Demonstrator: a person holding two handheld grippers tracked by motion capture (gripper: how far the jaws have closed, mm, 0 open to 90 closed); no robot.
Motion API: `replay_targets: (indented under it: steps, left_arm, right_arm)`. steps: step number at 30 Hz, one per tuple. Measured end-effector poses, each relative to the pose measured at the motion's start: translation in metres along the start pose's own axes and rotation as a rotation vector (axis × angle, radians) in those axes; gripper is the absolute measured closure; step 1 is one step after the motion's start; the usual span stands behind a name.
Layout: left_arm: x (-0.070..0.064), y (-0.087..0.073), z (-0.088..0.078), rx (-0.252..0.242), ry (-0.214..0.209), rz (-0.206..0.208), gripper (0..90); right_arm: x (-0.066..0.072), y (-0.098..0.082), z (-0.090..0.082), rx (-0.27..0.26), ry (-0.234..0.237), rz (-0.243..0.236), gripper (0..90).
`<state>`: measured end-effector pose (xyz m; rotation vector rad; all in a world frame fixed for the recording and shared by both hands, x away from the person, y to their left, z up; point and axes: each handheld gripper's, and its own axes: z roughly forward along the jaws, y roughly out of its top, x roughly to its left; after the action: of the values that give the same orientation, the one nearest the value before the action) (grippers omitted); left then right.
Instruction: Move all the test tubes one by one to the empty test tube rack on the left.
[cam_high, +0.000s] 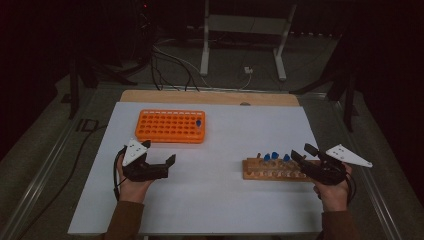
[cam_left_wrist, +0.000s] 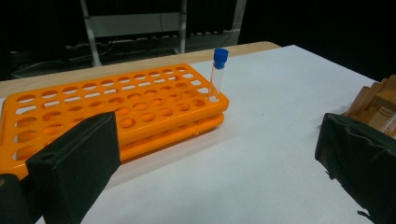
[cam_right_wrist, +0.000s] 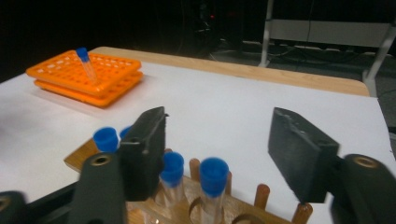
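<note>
Right gripper half-open, straddling upright blue-capped tube in wooden rack, pads probably not yet touching. Left gripper wide apart, empty, nearer orange rack.

left gripper jaws apart; right gripper seemingly part-closed.

High view sits above the person's edge of the white table, looking forward and down – whole table visible. The left gripper view rides low, close to the orange tube rack. The right gripper view hovers right over the wooden tube rack – the orange rack sits farther off in it too.
</note>
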<state>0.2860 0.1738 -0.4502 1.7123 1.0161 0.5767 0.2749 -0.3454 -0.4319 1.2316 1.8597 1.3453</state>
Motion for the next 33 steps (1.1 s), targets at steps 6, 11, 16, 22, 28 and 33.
replay_targets:
  steps: [6,11,16,22,28,33]
  left_arm:
    - [0.0,0.0,0.0,-0.001,-0.001,-0.002,0.7]
    - [-0.002,0.001,0.001,-0.004,-0.004,0.004,0.7]
    - [-0.002,0.001,0.0,-0.003,-0.002,0.008,0.7]
    - [-0.002,0.002,0.001,-0.006,-0.003,0.009,0.7]
    - [-0.003,0.002,0.001,-0.006,-0.004,0.011,0.7]
    - [-0.003,0.002,0.001,-0.006,-0.004,0.011,0.7]
  right_arm:
    - [-0.001,-0.009,0.002,0.026,0.015,-0.007,52.4]
    - [-0.001,-0.016,0.004,0.044,0.018,-0.019,61.8]
    - [-0.001,-0.02,0.006,0.062,0.03,-0.023,70.9]
    - [0.0,-0.025,0.01,0.095,0.033,-0.039,73.6]
    - [0.002,-0.03,0.014,0.123,0.02,-0.061,74.8]
    - [0.002,-0.03,0.014,0.126,0.02,-0.06,76.8]
